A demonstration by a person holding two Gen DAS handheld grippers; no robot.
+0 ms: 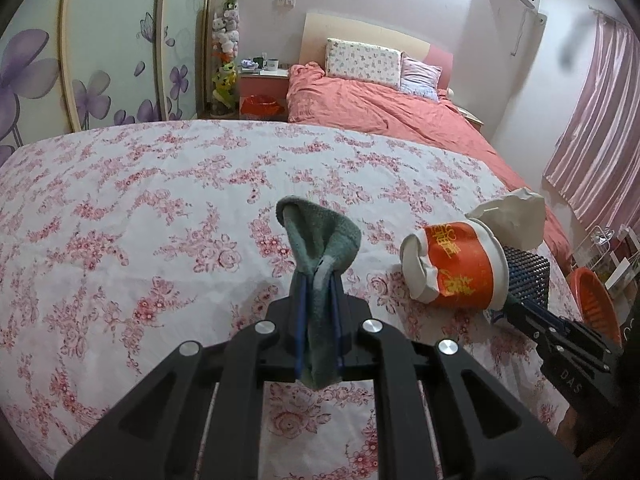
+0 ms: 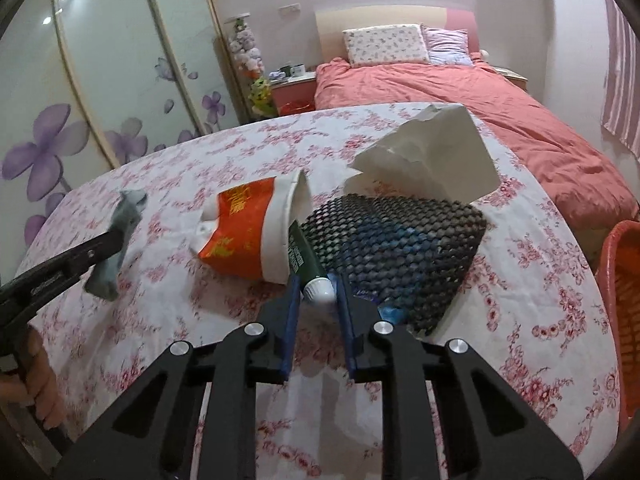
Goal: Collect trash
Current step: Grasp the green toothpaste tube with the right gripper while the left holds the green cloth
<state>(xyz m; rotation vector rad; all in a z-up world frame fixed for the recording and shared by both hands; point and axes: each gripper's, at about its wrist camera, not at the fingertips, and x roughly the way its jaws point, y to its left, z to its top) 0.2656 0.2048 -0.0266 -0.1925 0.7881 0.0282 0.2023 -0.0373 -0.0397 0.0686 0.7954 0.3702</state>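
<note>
between our right gripper (image 2: 318,304) pads sits a green tube (image 2: 305,258) with a white cap, its long axis running away from us, cap end nearest; the blue pads flank the cap, and we cannot tell whether they press it. just ahead and to the left lies a crushed orange and white paper cup (image 2: 250,232) on its side, mouth turned toward the tube. right of the tube rests a black mesh sheet (image 2: 400,248), bumpy and pliable, and beyond it a crumpled white tissue (image 2: 432,152). our left gripper (image 1: 318,276) is pinched on a soft grey-green cloth (image 1: 320,240), which stands up past the tips and droops below. the floral tablecloth (image 1: 140,208) ahead of it lies open to its far edge. an orange basket (image 2: 618,300) stands off the right edge.
</note>
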